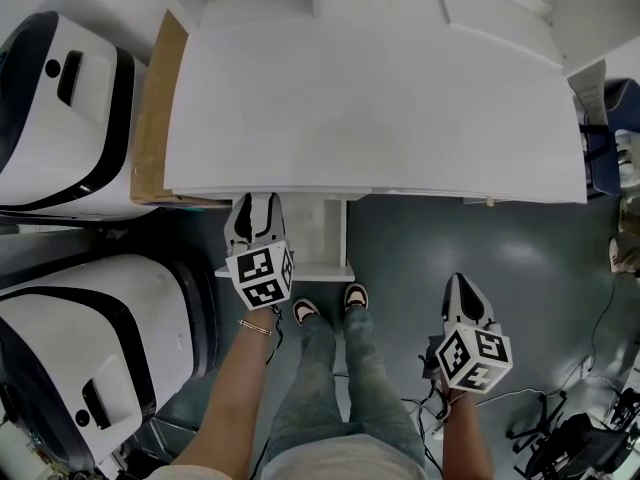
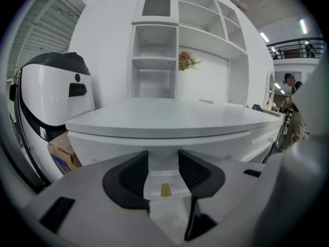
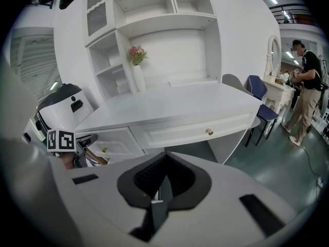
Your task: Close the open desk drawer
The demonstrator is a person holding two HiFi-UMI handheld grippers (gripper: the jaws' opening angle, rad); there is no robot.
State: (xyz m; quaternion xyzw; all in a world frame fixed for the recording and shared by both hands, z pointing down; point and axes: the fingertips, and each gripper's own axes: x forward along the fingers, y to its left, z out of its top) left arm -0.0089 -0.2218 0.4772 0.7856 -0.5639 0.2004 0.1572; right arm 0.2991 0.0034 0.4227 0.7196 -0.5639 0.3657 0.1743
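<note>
The white desk (image 1: 370,98) fills the upper head view. Below its front edge a white drawer (image 1: 325,233) stands pulled out toward me. My left gripper (image 1: 254,206) hovers over the drawer's left part, close to the desk edge. In the left gripper view its jaws (image 2: 163,171) stand open, framing the drawer front (image 2: 163,162) and its small brass knob (image 2: 165,190) without touching them. My right gripper (image 1: 465,290) hangs over the floor at the right, away from the desk. Its jaws (image 3: 163,175) are shut and hold nothing.
Two large white rounded machines (image 1: 60,118) (image 1: 90,348) and a cardboard box (image 1: 155,108) crowd the left side. A blue chair (image 1: 605,133) and cables (image 1: 560,438) are at the right. A closed centre drawer with a knob (image 3: 209,131) lies further right. A person (image 3: 308,81) stands far off.
</note>
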